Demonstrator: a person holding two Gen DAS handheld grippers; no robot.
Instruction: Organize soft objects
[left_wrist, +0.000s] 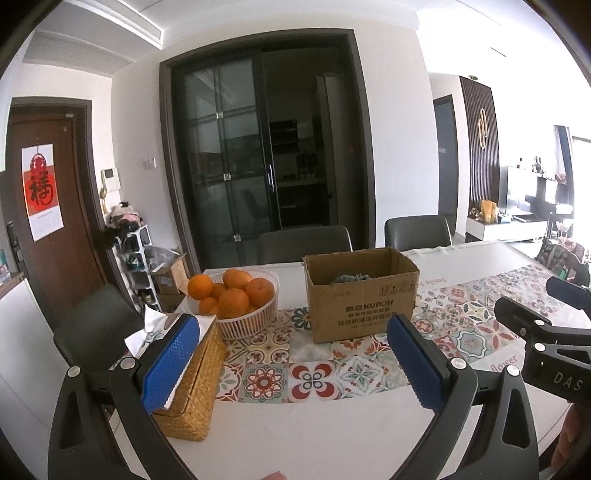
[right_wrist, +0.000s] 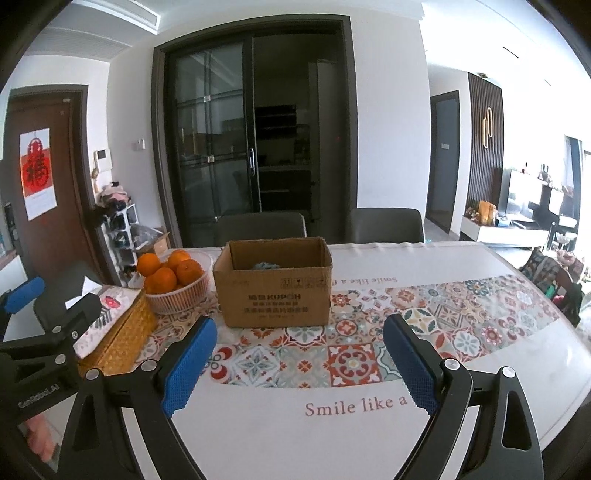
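Observation:
An open cardboard box (left_wrist: 364, 301) stands on the patterned tablecloth (left_wrist: 314, 376), with a blue-green soft item (left_wrist: 351, 277) lying inside it. The box also shows in the right wrist view (right_wrist: 275, 291), with the soft item (right_wrist: 266, 265) just visible over its rim. My left gripper (left_wrist: 291, 354) is open and empty, held above the table in front of the box. My right gripper (right_wrist: 299, 360) is open and empty, also in front of the box. Each gripper shows at the edge of the other's view.
A white basket of oranges (left_wrist: 236, 299) stands left of the box. A woven tissue box (left_wrist: 192, 384) sits at the table's left front. Two dark chairs (left_wrist: 304, 243) stand behind the table. A shoe rack (left_wrist: 135, 258) is by the door.

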